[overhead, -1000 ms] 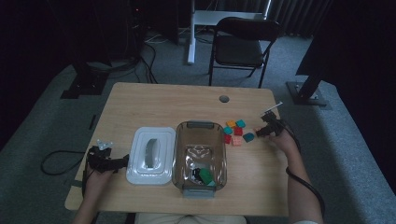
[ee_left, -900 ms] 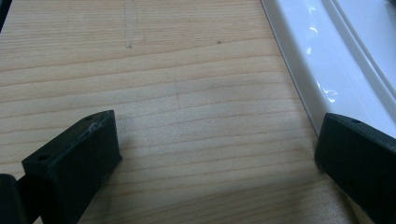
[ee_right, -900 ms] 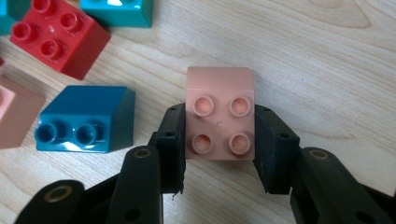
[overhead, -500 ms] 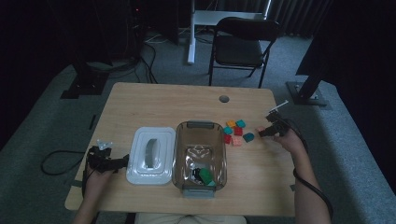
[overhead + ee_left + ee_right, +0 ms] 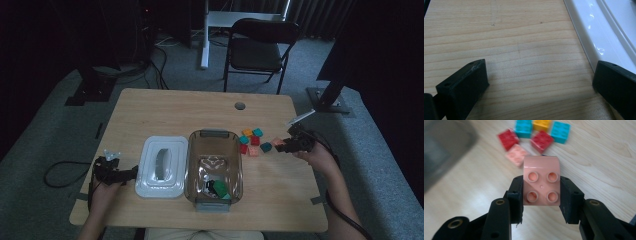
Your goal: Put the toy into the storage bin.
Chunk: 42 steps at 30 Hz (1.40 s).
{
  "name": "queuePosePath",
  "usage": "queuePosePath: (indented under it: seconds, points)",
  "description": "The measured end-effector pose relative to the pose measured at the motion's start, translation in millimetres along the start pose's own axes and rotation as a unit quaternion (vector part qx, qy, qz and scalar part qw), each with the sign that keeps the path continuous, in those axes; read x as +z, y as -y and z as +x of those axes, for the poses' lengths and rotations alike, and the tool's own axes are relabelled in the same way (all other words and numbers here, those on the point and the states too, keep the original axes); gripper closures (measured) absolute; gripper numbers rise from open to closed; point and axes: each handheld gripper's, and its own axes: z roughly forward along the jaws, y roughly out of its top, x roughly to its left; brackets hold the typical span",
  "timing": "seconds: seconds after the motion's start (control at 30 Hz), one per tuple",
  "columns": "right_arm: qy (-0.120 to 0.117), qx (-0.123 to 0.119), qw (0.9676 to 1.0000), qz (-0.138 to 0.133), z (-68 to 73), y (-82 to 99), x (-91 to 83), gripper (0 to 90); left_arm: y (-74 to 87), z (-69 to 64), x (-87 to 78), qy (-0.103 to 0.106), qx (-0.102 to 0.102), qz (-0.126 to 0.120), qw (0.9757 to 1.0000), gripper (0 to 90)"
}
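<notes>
Nearest the person, at the table's front edge, the clear bin [image 5: 214, 165] stands with its long axis running from six to twelve o'clock, a few dark and green bricks lying at its near end. Its white lid [image 5: 161, 166] lies flat just beside it at nine o'clock. At nine o'clock of the lid, the left gripper [image 5: 116, 172] rests low over the wood; in the left gripper view its jaws stand wide apart with nothing between them, bare table [image 5: 524, 50] in the gap and the lid's rim beside one jaw.

Farther out, at about two o'clock from the bin, the right gripper [image 5: 541, 195] is clamped on a pink brick [image 5: 541, 183], studs facing the camera, one black jaw pressed to each side. In the high view that brick [image 5: 280, 144] sits off the table at the gripper's tip, near the right edge.

The relation that matters, as I judge it: the bin's open mouth lies at roughly eight o'clock from the held brick, well apart, across the loose pile. The right hand is the nearer one and carries the load; the left is on the far side of the lid.

Beyond the jaws lie the loose bricks [image 5: 534, 135], red, pink, teal and orange, clustered just beside the bin's far right corner.

I can read no brand, label or writing anywhere.
</notes>
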Motion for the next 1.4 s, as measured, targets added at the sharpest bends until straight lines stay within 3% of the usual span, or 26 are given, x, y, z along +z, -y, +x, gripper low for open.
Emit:
queuePosePath:
  seconds: [0.23,0.43,0.5,0.53,0.57,0.6,0.63,0.7,0.73,0.77,0.8,0.93,0.97,1.03,1.27,1.4]
  points:
    - [-0.029,-0.051,0.9981,-0.019,38.5,-10.7,-32.8,58.8,0.0,0.0,0.0,0.000,0.000,-0.001,1.0000,0.5]
    - [-0.049,-0.111,0.9921,-0.032,72.2,-22.9,-51.4,58.7,-0.1,0.0,-0.1,0.000,0.000,0.001,1.0000,0.5]
    - [-0.053,-0.119,0.9909,-0.035,77.5,-25.3,-53.8,58.8,-0.1,0.1,-0.1,0.000,0.000,0.001,1.0000,0.5]
    - [-0.067,-0.149,0.9858,-0.041,91.3,-31.7,-58.5,58.7,-0.1,0.1,-0.1,0.000,0.000,0.001,1.0000,0.4]
    - [-0.067,-0.149,0.9858,-0.041,91.3,-31.7,-58.5,58.7,-0.1,0.1,-0.1,0.000,0.000,0.001,1.0000,0.4]
    - [-0.076,-0.167,0.9822,-0.041,100.2,-35.7,-60.3,58.8,-0.1,0.1,-0.1,0.000,0.000,0.001,1.0000,0.5]
    - [-0.076,-0.167,0.9822,-0.041,100.2,-35.7,-60.3,58.8,-0.1,0.0,-0.1,0.000,0.000,0.001,1.0000,0.5]
    - [-0.082,-0.193,0.9770,-0.036,117.3,-42.6,-61.2,58.7,0.0,0.0,0.0,0.000,0.000,0.000,1.0000,0.4]
    - [-0.082,-0.193,0.9770,-0.036,117.3,-42.6,-61.2,58.7,0.0,0.0,0.0,0.000,0.000,0.000,1.0000,0.4]
    - [-0.088,-0.214,0.9724,-0.032,128.0,-47.3,-60.8,58.7,0.0,0.0,0.0,0.000,0.000,0.000,1.0000,0.5]
    - [-0.091,-0.221,0.9704,-0.032,133.1,-49.3,-60.5,58.7,0.0,0.0,0.0,0.000,0.000,0.000,1.0000,0.4]
    - [-0.101,-0.232,0.9670,-0.031,142.1,-53.5,-59.1,58.7,0.0,0.0,0.0,0.000,0.000,0.000,1.0000,0.5]
    - [-0.111,-0.248,0.9618,-0.031,153.2,-58.0,-54.6,58.7,0.0,0.0,0.0,0.000,0.000,0.000,1.0000,0.5]
    - [-0.117,-0.262,0.9574,-0.026,161.9,-61.2,-49.8,58.7,0.0,0.0,0.0,0.000,0.000,0.000,1.0000,0.5]
    - [-0.143,-0.292,0.9456,-0.017,182.4,-71.0,-33.4,58.7,0.0,0.0,0.0,0.000,0.000,0.000,1.0000,0.5]
    - [-0.144,-0.300,0.9430,-0.006,191.2,-76.0,-22.7,58.7,0.0,0.0,0.0,0.000,0.000,0.000,1.0000,0.5]
